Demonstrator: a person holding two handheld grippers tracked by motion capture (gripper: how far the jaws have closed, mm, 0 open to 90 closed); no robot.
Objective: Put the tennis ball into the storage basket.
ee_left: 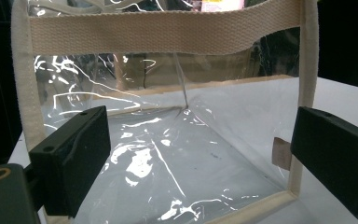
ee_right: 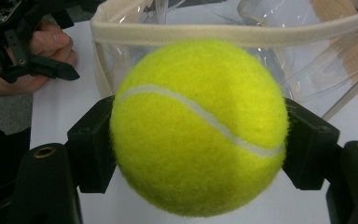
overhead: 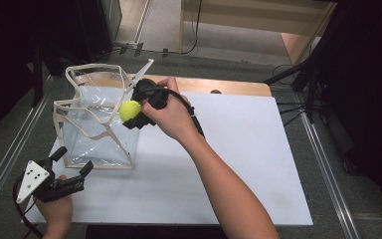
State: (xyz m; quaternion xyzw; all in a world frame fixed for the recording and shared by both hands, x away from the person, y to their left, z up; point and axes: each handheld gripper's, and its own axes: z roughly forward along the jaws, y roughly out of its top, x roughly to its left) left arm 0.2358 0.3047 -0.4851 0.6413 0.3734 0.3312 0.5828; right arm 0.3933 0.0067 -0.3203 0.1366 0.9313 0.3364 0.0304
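The right gripper (overhead: 132,115) is clamped on the fuzzy yellow-green tennis ball (overhead: 130,110), one black jaw pressing each side (seen close up in the right gripper view (ee_right: 198,128)), and holds it at the rim of the clear plastic tote bag with cream webbing trim (overhead: 95,130). The bag stands upright on the white tabletop (overhead: 238,164). The left gripper (overhead: 72,162) rests just beside the bag's near lower corner with its jaws spread apart, gripping nothing.

left gripper (overhead: 72,162): jaws apart, low, level | right gripper (overhead: 129,115): jaws clamped, raised
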